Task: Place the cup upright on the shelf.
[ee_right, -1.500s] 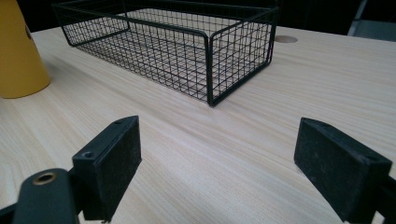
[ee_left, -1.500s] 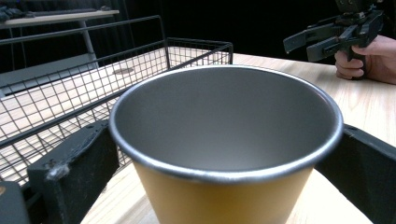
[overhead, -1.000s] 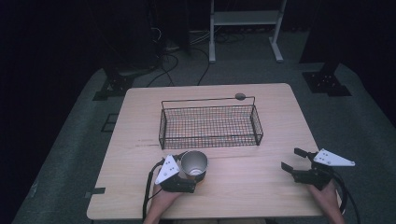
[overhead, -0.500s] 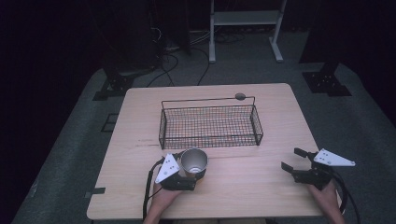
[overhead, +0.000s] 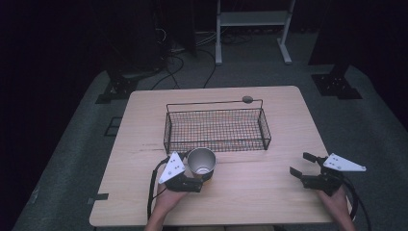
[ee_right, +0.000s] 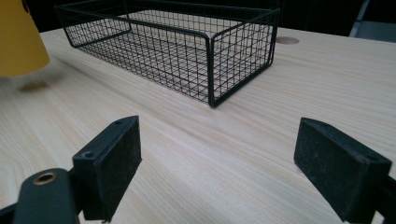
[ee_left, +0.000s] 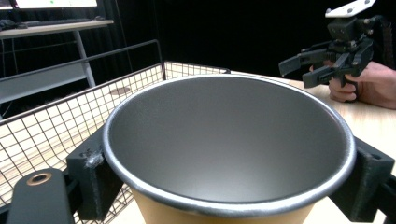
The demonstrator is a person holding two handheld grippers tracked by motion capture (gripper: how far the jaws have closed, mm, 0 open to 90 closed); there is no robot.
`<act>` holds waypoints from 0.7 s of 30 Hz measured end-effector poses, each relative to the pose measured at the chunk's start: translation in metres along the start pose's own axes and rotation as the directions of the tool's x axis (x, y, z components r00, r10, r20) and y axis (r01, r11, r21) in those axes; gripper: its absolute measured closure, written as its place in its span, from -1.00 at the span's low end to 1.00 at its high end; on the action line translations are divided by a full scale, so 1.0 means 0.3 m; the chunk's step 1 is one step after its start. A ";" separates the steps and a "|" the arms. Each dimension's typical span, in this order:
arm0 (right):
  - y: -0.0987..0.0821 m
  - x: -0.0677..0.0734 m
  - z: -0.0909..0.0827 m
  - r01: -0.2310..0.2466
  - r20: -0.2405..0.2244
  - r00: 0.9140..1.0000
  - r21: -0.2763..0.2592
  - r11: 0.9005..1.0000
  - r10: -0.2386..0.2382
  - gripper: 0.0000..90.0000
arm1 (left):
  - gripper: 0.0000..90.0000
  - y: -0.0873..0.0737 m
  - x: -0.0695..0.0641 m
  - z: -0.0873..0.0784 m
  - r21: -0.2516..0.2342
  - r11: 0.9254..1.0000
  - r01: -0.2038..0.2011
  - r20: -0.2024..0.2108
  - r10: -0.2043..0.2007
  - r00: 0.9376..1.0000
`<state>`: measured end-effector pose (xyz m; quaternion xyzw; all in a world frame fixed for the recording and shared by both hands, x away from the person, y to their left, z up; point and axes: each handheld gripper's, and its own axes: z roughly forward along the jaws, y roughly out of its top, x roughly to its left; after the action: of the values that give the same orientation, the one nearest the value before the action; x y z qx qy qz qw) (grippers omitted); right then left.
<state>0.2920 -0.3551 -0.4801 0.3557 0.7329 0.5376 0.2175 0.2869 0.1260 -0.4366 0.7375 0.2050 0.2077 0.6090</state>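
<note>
A cup (overhead: 201, 160), steel inside and yellow outside, is upright in my left gripper (overhead: 204, 172), which is shut on its sides just in front of the wire basket (overhead: 216, 143). In the left gripper view the cup's rim (ee_left: 229, 140) sits between the black pads (ee_left: 95, 179), with the basket (ee_left: 56, 126) behind it. My right gripper (overhead: 300, 164) is open and holds nothing near the table's front right. In its own view the right gripper (ee_right: 226, 163) faces the basket (ee_right: 210, 65), and the cup's yellow side (ee_right: 18, 42) is at the far left.
A small round disc (overhead: 247, 99) lies on the table behind the basket. Beyond the table's far edge are a white rack frame (overhead: 250, 19), floor cables (overhead: 187, 62) and dark stand bases (overhead: 337, 84). Bare wood (overhead: 260, 187) lies between the two grippers.
My left gripper has carried the cup a little forward, toward the basket's front wall. The right gripper has stayed where it was.
</note>
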 end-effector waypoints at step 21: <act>0.000 -0.001 0.000 -0.003 0.000 1.000 0.001 1.000 0.003 -0.69 | -0.72 0.094 0.041 0.013 -0.016 1.000 -0.009 0.021 0.009 1.000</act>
<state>0.2921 -0.3553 -0.4801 0.3567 0.7327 0.5376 0.2166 0.3007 0.1246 -0.4088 0.7357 0.1934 0.2042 0.6161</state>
